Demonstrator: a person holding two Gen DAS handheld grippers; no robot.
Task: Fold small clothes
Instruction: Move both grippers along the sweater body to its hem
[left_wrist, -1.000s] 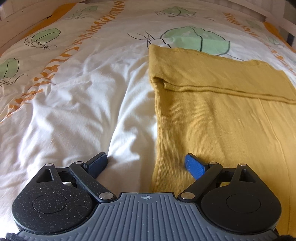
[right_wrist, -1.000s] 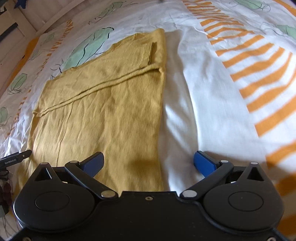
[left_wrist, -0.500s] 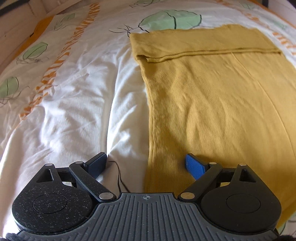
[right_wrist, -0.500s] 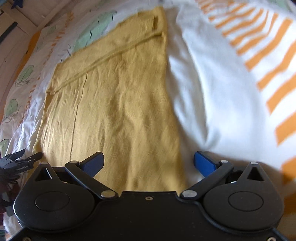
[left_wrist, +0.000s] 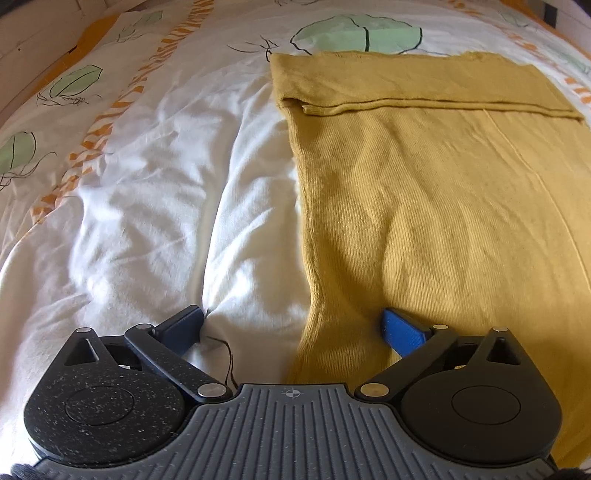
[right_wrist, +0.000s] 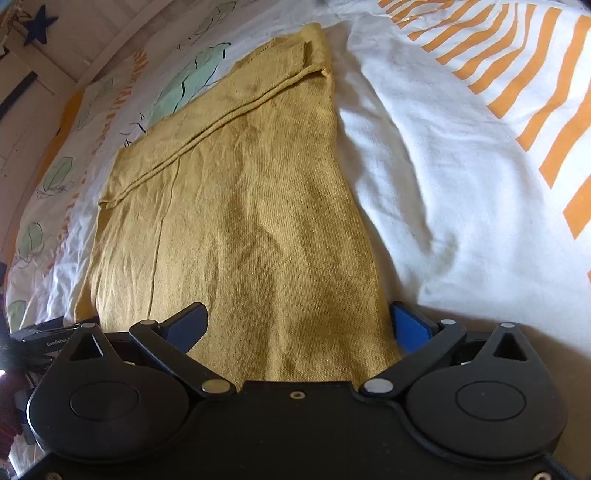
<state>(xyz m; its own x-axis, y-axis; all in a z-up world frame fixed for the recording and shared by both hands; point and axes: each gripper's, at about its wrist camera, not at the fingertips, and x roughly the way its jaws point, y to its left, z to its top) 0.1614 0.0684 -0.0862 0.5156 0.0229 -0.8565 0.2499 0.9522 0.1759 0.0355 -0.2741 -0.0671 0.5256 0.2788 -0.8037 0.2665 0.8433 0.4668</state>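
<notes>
We have the mustard knit garment (left_wrist: 443, 206) flat on the bed's duvet (left_wrist: 155, 192), far edge already folded over. Left gripper (left_wrist: 291, 326) and right gripper (right_wrist: 299, 321) straddle its near corners, fingers spread, nothing pinched. Risks: pinching duvet along with the knit, uneven lift skewing the fold.

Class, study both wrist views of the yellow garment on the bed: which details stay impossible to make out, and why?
- Near hem of the yellow garment: hidden behind the left gripper body in the left wrist view, and behind the right gripper body in its own view.
- Garment's right side: cut off by the left wrist frame edge.
- What lies under the folded band: covered by fabric.
</notes>
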